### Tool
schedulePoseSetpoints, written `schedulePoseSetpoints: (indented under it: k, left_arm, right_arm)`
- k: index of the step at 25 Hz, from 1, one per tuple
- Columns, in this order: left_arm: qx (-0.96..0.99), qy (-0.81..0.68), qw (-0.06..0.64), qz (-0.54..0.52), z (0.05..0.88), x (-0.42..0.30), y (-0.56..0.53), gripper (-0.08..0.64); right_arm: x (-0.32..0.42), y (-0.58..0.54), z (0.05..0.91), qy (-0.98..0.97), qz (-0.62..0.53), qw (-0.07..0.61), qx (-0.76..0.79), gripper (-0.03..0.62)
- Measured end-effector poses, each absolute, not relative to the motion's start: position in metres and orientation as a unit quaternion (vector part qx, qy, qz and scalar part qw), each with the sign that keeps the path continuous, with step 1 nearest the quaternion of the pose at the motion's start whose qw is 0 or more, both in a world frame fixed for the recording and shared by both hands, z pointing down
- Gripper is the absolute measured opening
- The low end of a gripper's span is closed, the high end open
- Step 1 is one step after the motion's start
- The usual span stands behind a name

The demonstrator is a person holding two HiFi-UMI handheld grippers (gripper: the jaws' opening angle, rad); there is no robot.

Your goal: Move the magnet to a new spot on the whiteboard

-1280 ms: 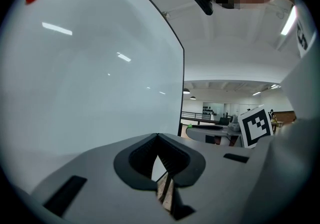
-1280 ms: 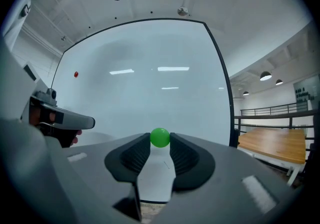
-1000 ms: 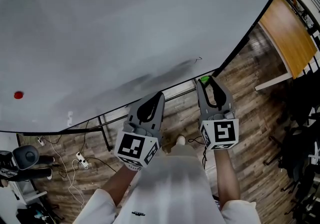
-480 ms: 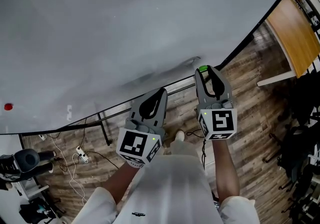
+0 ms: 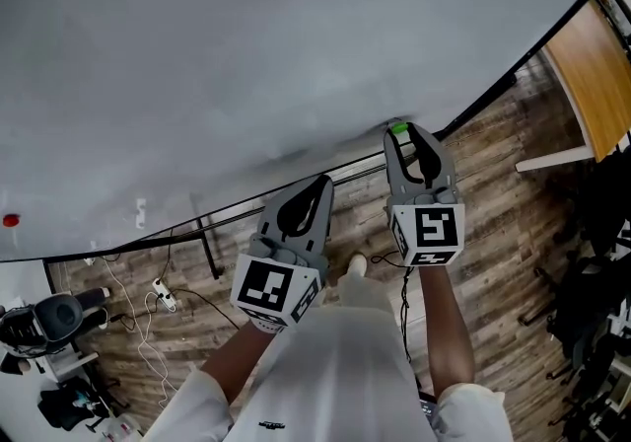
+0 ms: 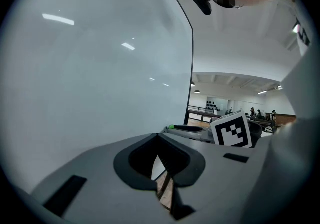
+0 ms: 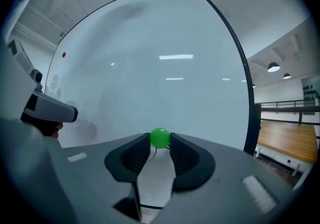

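From the head view: right gripper point(image 5: 402, 137) clamped at its tips on a green magnet point(image 5: 398, 128), low on the whiteboard point(image 5: 246, 55), right at the bottom edge and near the lower right corner; no telling from there whether magnet and board touch. Left gripper point(image 5: 319, 184) just beside it to the left and lower, over the floor point(image 5: 493, 233), jaws together, nothing in them. Only from the head: a table point(image 5: 592, 75) beyond the board's right edge, and a stand point(image 5: 209, 262) under the board. Also a red magnet point(image 5: 10, 220), far off at the board's left. From the right gripper view: pads pressed on either side of the magnet point(image 7: 160, 137), round, with bare board behind it. Red magnet point(image 7: 63, 54) a small dot high at the left. Left gripper point(image 7: 70, 113) poking in at the left. Dark frame point(image 7: 245, 93) running down the board's right side, close by. From the left gripper view: own jaws point(image 6: 158, 135) met at the tips, empty. Past them the right gripper's cube point(image 6: 231, 130) and a sliver of the green magnet point(image 6: 171, 127). Open room: wide bare board above and to the left, all the way to the red magnet; little to the right before the frame; bottom edge directly under the magnet.
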State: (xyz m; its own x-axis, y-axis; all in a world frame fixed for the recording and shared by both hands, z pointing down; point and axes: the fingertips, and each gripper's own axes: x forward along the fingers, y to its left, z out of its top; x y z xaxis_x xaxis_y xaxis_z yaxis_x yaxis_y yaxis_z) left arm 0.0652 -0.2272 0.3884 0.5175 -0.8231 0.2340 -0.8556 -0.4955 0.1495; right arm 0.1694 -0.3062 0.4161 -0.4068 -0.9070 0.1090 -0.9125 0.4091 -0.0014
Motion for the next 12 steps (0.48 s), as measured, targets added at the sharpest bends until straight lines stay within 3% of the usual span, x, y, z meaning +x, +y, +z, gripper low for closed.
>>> schedulePoseSetpoints:
  k: [12]
  left_arm:
    - [0.855,-0.498,0.126,0.068,0.391,0.061,-0.232,0.006]
  right_arm:
    - [0.164,-0.320,0.428,-0.839,0.023,0.056,0.541,0.133]
